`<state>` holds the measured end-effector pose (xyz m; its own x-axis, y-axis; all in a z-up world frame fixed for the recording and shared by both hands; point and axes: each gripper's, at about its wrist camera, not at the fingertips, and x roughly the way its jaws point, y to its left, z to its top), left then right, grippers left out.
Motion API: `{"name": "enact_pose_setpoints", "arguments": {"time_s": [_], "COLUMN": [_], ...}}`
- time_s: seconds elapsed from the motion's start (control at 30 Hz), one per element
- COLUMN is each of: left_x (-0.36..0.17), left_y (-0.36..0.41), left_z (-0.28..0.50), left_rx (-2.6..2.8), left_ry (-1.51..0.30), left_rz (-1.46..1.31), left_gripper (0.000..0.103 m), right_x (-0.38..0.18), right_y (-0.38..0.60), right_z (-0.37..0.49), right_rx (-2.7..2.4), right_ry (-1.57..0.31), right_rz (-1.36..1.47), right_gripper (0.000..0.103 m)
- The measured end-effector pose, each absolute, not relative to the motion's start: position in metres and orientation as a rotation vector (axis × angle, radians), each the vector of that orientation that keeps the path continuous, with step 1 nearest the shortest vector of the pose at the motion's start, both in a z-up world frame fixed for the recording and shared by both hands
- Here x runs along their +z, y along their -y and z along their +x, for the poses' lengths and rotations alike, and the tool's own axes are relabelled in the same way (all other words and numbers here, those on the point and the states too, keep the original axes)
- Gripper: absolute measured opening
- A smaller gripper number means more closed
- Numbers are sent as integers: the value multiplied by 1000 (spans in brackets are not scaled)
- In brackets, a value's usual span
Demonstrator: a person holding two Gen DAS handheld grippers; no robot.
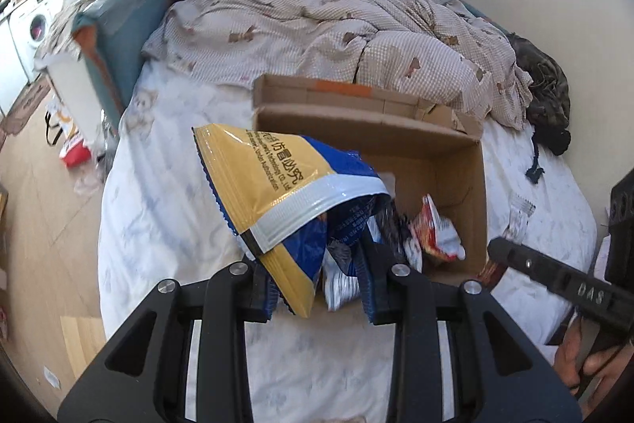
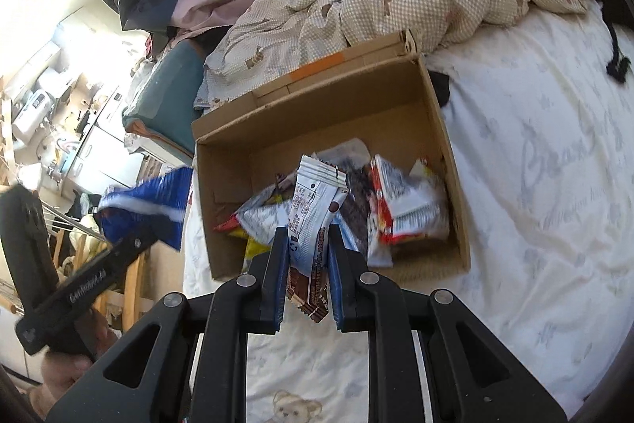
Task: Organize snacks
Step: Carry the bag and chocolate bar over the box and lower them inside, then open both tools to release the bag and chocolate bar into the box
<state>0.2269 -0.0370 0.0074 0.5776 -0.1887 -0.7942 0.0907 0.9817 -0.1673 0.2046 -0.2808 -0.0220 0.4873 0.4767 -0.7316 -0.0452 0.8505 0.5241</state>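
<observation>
An open cardboard box stands on the bed and holds several snack packets. My left gripper is shut on a yellow and blue snack bag, held at the box's near left edge; the bag also shows blurred in the right wrist view. My right gripper is shut on a white and brown snack packet, held upright just in front of the box's near wall. The right gripper's finger shows at the right of the left wrist view.
The box sits on a white bed sheet. A rumpled checked duvet lies behind it. Dark clothing lies at the far right. A teal cushion and floor clutter are to the left of the bed.
</observation>
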Motion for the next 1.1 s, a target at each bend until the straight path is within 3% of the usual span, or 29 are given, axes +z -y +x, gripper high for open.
{"name": "enact_pose_setpoints", "arguments": {"time_s": [0.3, 0.73, 0.8, 0.87, 1.0, 1.07, 1.1], "left_x": [-14, -31, -31, -30, -23, -20, -19], "left_y": [57, 48, 49, 50, 50, 48, 47], "left_z": [270, 278, 277, 275, 269, 266, 265], "left_rx": [-180, -160, -159, -159, -147, -154, -164], "left_ry": [-876, -922, -928, -922, -887, -873, -864], "left_rz": [-22, -44, -46, -46, -45, -57, -65], "left_gripper": [28, 31, 42, 62, 81, 82, 82], "right_x": [-42, -77, -78, -78, -76, -75, -74], "right_y": [278, 262, 261, 261, 265, 268, 269], "right_z": [231, 246, 246, 245, 244, 244, 243], "right_rx": [285, 298, 303, 303, 291, 280, 276], "right_ry": [-1033, -1097, -1096, -1093, -1090, -1086, -1083], "right_rz": [442, 413, 409, 409, 420, 429, 436], "right_gripper": [19, 20, 23, 23, 23, 32, 48]}}
